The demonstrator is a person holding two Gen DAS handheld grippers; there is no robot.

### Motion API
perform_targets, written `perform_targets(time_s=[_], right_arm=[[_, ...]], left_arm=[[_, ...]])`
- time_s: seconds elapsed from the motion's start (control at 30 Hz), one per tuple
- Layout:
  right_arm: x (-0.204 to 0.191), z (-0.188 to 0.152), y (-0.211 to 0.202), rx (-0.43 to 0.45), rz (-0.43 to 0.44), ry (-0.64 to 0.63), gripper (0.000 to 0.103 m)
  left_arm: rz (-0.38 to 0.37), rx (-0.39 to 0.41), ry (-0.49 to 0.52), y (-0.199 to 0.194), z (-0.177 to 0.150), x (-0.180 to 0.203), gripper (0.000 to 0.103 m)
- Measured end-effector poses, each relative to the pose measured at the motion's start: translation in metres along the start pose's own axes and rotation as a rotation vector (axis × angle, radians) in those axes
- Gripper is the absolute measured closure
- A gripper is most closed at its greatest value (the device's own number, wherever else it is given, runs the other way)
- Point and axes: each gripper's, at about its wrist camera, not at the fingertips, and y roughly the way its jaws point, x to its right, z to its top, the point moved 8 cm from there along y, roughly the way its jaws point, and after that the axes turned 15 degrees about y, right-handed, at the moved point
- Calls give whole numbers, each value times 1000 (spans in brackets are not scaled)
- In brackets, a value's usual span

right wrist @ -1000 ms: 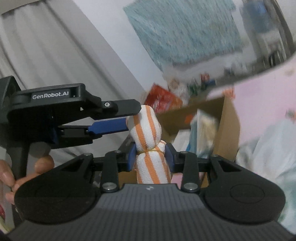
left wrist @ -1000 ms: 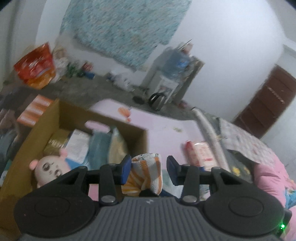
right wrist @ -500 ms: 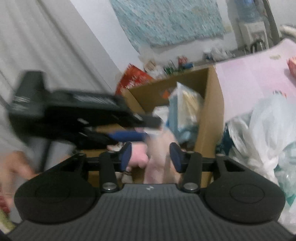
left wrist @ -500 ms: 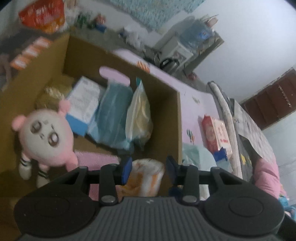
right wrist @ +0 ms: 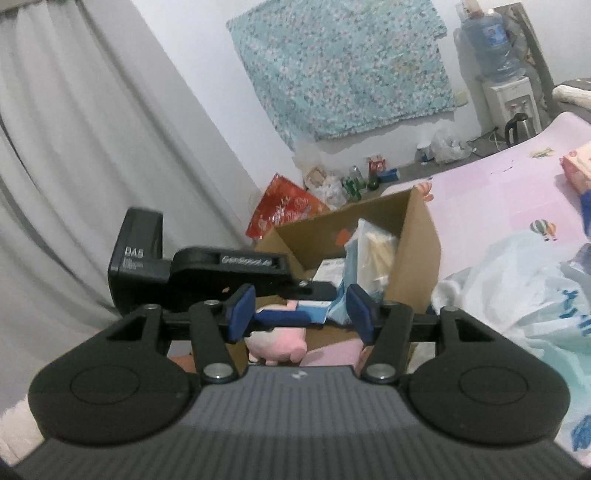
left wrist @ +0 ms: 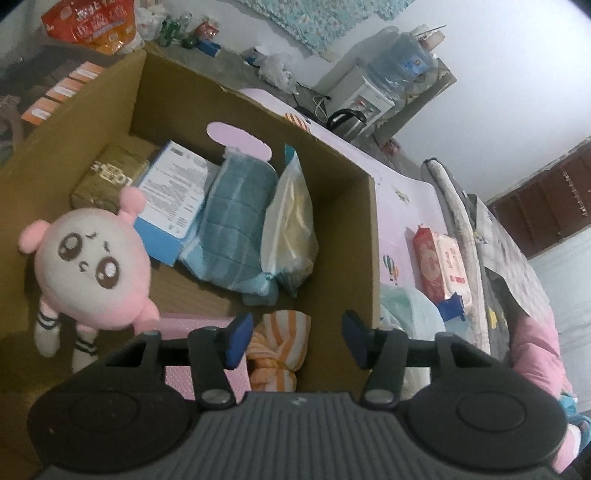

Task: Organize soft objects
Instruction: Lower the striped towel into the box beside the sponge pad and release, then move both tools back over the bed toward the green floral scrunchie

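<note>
Striped towel roll in the cardboard box
Left gripper (left wrist: 297, 338) jaws opening, clear of towel roll (left wrist: 279, 349) lying near box (left wrist: 66, 155) front wall; right gripper (right wrist: 301, 314) jaws opening, nothing gripped.

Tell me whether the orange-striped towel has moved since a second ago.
Yes. The orange-striped towel went down into the cardboard box, lying between the opening jaws of the left gripper, no longer above the rim.

We list, against the far wall, a water dispenser (left wrist: 360, 98) carrying a blue bottle (left wrist: 400, 61), with a black kettle (left wrist: 347, 122) just beside it. We add a patterned turquoise wall cloth (right wrist: 343, 64), grey curtains (right wrist: 74, 147) and a red snack bag (left wrist: 88, 24).
</note>
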Motion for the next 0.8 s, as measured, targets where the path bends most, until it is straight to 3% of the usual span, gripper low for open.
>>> perform_targets(time_s=[0.23, 0.43, 0.63, 0.8], right_arm=[[22, 10, -52, 64, 10, 57, 44], [48, 15, -87, 127, -29, 101, 41], [69, 15, -88, 154, -37, 147, 40], [74, 13, -72, 137, -40, 171, 40]], left_arm=[[48, -18, 27, -7, -5, -4, 40], [49, -189, 90, -8, -36, -6, 39], [-49, -375, -63, 0, -76, -15, 31], [-32, -389, -159, 25, -76, -25, 31]])
